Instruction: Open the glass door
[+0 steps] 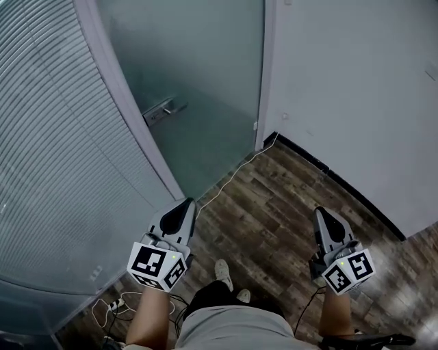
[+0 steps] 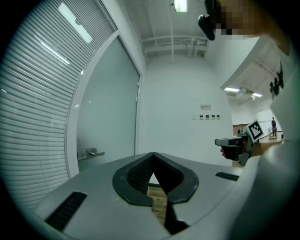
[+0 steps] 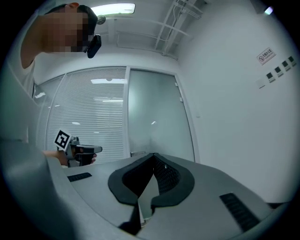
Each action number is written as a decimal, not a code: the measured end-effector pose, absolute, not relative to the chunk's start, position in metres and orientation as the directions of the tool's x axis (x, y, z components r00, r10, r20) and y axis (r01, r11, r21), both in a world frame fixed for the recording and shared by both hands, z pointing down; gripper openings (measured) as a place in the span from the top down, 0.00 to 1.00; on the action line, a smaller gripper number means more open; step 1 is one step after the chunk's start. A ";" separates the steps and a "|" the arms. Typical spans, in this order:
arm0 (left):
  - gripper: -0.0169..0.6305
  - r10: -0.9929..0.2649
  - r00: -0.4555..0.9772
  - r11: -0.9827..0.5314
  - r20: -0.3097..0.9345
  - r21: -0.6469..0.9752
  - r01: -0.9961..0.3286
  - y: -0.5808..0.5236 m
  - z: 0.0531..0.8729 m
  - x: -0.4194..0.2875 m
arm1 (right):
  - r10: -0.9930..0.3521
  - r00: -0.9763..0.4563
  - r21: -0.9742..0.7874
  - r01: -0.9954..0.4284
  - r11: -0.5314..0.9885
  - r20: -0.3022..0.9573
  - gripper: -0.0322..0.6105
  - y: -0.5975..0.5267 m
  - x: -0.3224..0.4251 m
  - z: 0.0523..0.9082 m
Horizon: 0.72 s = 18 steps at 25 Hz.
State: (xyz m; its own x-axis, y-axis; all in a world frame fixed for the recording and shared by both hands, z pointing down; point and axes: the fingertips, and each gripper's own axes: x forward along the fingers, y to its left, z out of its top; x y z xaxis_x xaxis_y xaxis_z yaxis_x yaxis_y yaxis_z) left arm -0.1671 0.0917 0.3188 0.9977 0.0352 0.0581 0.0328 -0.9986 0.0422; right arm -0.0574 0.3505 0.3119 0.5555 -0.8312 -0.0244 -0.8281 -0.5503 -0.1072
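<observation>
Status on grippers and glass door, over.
Left gripper, right gripper: jaws shut, empty. Frosted glass door closed, metal lever handle untouched. White cable on floor ahead.

A white wall [image 1: 342,82] met the dark wood-plank floor [image 1: 274,205], slatted blinds [image 1: 48,150] hung at the left, and strip lights [image 3: 112,8] glowed on the ceiling [image 3: 140,35].

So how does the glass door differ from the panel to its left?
The glass door is plain and frosted; the panel is lined with horizontal blinds. The door carries a lever handle; the panel shows none. Both stand in pale frames.
</observation>
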 end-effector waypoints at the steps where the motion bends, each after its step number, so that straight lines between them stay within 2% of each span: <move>1: 0.97 0.027 0.998 -0.999 0.055 0.043 0.025 0.088 0.319 -0.161 | -0.838 0.545 -0.104 -0.835 -0.540 -0.024 0.95 0.345 -0.050 0.313; 18: 0.97 -0.022 0.999 -0.999 0.035 0.048 -0.024 -0.013 0.315 -0.021 | -0.904 0.428 -0.049 -0.903 -0.428 0.007 0.95 0.222 0.085 0.313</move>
